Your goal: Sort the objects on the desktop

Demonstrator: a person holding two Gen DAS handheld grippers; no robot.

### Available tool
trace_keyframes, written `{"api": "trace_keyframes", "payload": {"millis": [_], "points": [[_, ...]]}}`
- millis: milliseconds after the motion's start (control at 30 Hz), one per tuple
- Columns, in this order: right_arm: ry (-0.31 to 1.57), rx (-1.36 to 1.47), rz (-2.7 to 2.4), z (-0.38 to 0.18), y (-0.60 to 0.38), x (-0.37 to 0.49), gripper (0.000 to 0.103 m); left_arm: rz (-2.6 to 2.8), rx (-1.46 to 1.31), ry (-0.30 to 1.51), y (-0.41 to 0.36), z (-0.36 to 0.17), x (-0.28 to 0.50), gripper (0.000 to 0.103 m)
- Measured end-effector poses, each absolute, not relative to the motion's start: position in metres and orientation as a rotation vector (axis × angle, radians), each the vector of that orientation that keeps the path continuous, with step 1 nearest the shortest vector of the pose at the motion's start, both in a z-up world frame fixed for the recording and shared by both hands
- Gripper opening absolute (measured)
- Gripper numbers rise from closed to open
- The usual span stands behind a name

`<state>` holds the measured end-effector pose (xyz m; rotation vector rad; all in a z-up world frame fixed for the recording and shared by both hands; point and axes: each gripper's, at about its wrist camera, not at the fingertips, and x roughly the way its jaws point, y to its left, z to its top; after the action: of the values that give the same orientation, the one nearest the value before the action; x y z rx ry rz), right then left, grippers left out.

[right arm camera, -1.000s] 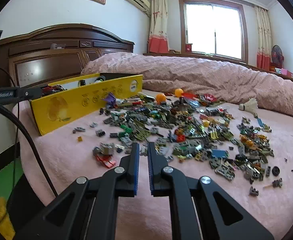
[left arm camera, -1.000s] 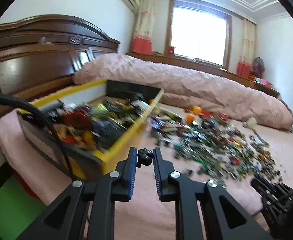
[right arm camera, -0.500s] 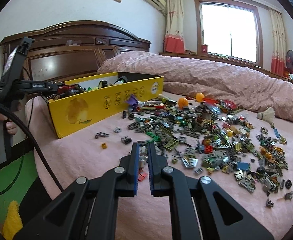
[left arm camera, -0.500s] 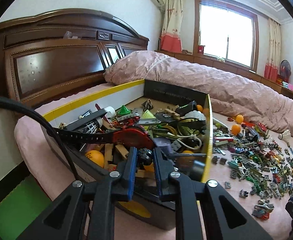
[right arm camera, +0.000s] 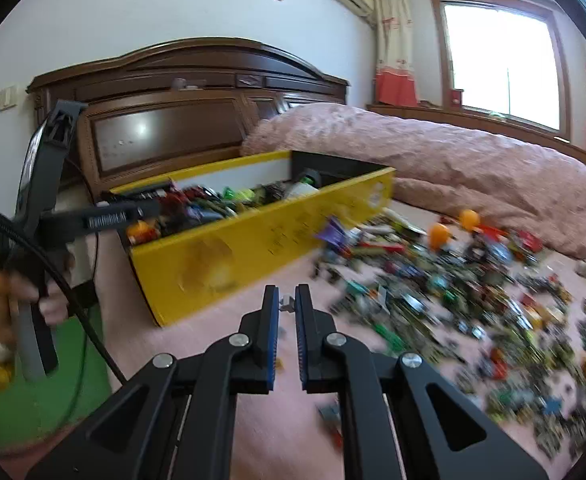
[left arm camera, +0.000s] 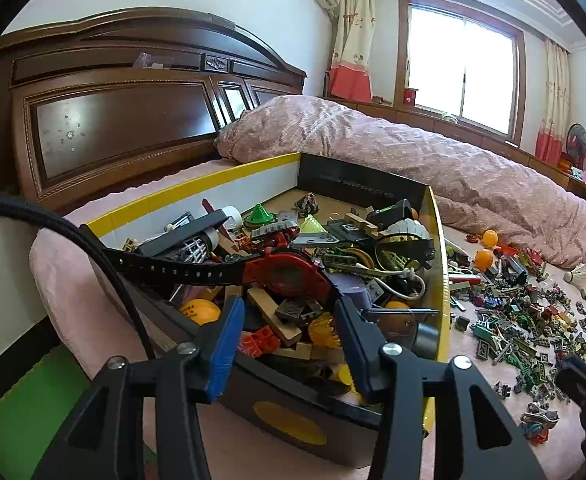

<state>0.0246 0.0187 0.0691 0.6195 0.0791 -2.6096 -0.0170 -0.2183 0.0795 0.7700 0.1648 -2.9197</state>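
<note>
L tongs [left arm camera: 289,320] spread over yellow box [left arm camera: 441,280]; R tongs [right arm camera: 287,304] pinching small grey piece [right arm camera: 287,303] at tips.

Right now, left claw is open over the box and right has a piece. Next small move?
Probably carry the right claw left and up over the yellow box wall, then open. It pinches a small grey piece short of the box. The left claw hangs open and empty above the box contents, so its drop looks done.
</note>
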Motion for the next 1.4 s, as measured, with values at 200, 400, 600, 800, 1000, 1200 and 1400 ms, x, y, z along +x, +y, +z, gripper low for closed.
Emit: {"api": "trace_keyframes", "payload": {"millis": [200,400,600,800,1000,1200,1400], "points": [[0.047,0.616,-2.499,0.083,-0.025,-0.017,0.009,-2.908,0.757,0.205,-0.228,0.081,-0.015,0.052],[0.01,0.685,-2.403,0.086,-0.065,-0.068,0.009,-2.903,0.752,0.212,-0.234,0.082,-0.014,0.052],[-0.067,0.798,-2.371,0.075,-0.084,-0.106,0.009,-2.902,0.74,0.202,-0.237,0.082,-0.016,0.052],[-0.102,0.818,-2.373,0.076,-0.082,-0.11,0.032,-2.918,0.742,0.206,-0.236,0.081,-0.018,0.054],[-0.119,0.761,-2.386,0.09,-0.07,-0.088,0.049,-2.931,0.752,0.203,-0.23,0.083,-0.017,0.057],[-0.17,0.721,-2.413,0.102,-0.037,-0.056,0.057,-2.982,0.74,0.207,-0.211,0.091,-0.009,0.058],[-0.127,0.685,-2.499,0.109,0.014,-0.006,0.066,-3.079,0.748,0.204,-0.176,0.099,0.003,0.06]]}}
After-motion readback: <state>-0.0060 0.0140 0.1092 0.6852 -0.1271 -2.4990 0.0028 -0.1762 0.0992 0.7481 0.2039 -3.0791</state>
